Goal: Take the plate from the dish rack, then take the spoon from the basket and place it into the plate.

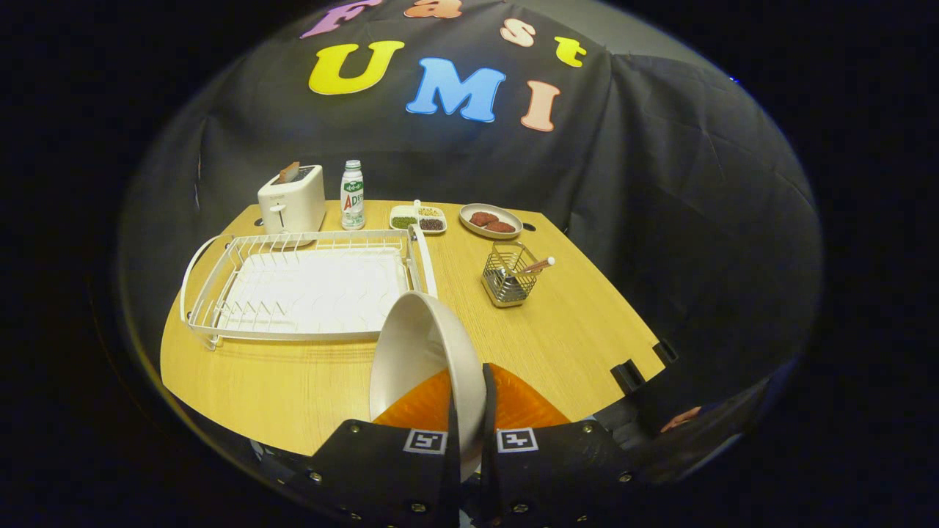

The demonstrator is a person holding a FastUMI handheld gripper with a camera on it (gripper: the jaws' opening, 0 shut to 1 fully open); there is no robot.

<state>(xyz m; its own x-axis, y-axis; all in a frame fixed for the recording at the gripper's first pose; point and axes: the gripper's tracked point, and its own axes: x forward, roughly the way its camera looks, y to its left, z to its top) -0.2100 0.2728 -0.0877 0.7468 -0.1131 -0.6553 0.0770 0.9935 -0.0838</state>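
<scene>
Plate [418, 352] is out of the rack [308, 286], pinched on edge between the hand-held gripper [469, 411] fingers above the desk [572, 330]; spoon [539, 265] waits in the basket [508, 277].

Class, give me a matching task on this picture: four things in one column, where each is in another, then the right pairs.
1. plate
2. spoon
3. toaster
4. bottle

A. in the wire basket
B. just behind the dish rack's far corner
C. between the toaster and the small divided tray
D. gripped on edge between the gripper's fingers

Pairs: 1-D, 2-A, 3-B, 4-C
</scene>
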